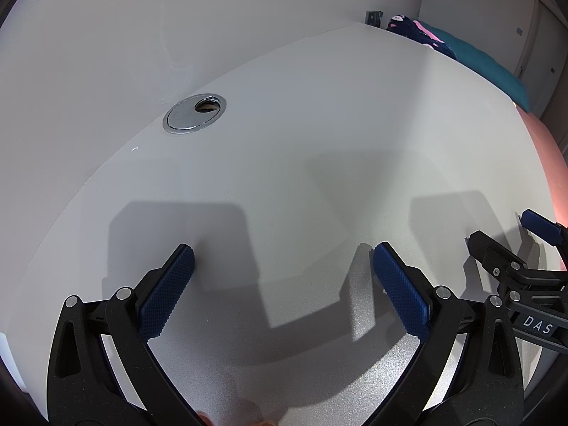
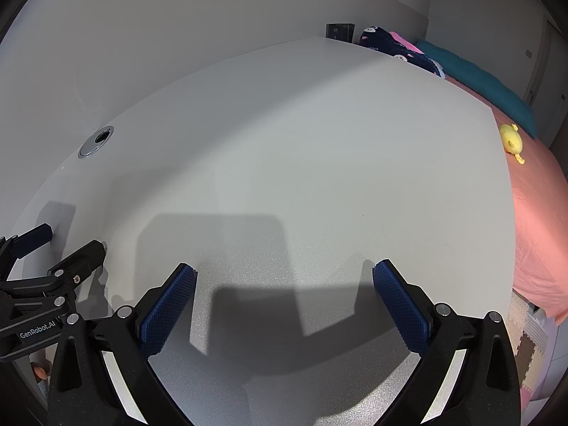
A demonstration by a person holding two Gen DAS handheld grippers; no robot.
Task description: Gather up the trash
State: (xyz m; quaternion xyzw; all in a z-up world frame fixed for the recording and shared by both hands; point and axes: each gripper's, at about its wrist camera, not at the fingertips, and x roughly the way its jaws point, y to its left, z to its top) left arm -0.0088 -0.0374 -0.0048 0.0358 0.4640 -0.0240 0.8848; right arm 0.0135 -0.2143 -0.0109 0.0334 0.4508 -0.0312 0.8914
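While both claws hang spread and empty over the white desk (image 2: 301, 163), no trash shows on its surface in either view. The left gripper (image 1: 283, 259) and right gripper (image 2: 284, 277) sit side by side near the desk's front edge, each with two blue pads (image 1: 167, 291). One chrome cable grommet (image 1: 194, 112) lies by the back edge. Beyond the right edge, a pink bed (image 2: 539, 220) carries one yellow toy (image 2: 511, 139), possibly a plush duck.

White desk (image 2: 301, 142) — chrome grommet (image 1: 194, 112)
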